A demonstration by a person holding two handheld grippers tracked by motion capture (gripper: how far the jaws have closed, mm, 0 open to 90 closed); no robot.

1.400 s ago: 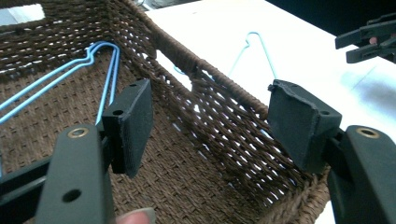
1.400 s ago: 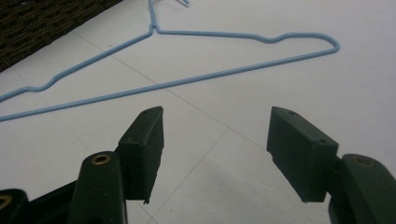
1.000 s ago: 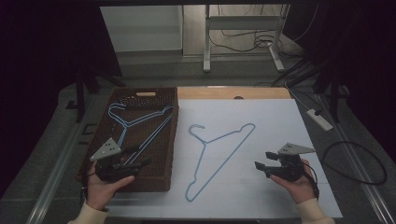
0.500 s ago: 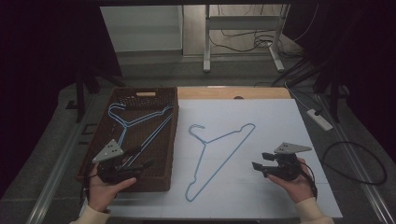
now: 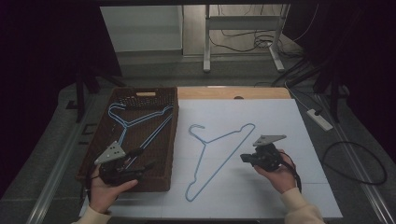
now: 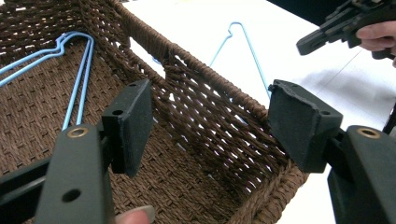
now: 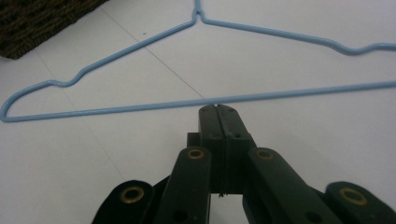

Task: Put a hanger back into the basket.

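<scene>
Right gripper (image 5: 245, 157): jaws just closed, pressed together, nothing between, tips just short of blue wire hanger (image 5: 219, 156) flat on white sheet (image 5: 280, 116). Left gripper (image 5: 140, 163): spread over brown basket (image 5: 168, 140).

Right gripper (image 7: 218, 108) shut at the hanger's long bar

Its two black jaws are pressed flat together with nothing between them, tips just at the straight bottom bar of the light blue wire hanger (image 7: 140, 108). The hanger lies flat on the white table sheet (image 7: 70, 177), its neck pointing away at the top edge. A corner of the brown woven basket (image 7: 32, 21) sits at upper left.
</scene>
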